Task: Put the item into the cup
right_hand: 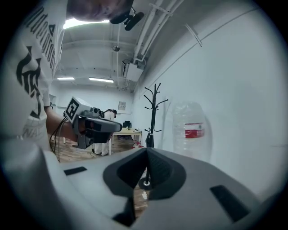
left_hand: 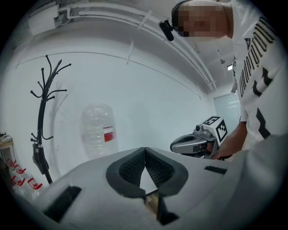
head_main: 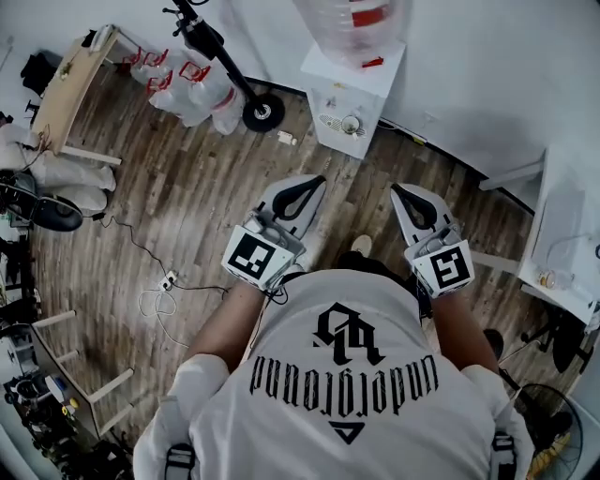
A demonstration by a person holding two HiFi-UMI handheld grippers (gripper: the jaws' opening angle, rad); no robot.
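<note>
Wooden floor (head_main: pixel 187 206) lies beneath us; we hold the left gripper (head_main: pixel 317 182) and right gripper (head_main: pixel 397 189) pinched closed on nothing, facing a clear water jug (head_main: pixel 352 23).

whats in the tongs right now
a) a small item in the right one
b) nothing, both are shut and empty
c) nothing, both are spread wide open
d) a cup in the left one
b: the left tongs and the right tongs each have their tips pressed together, with nothing held between them.
</note>
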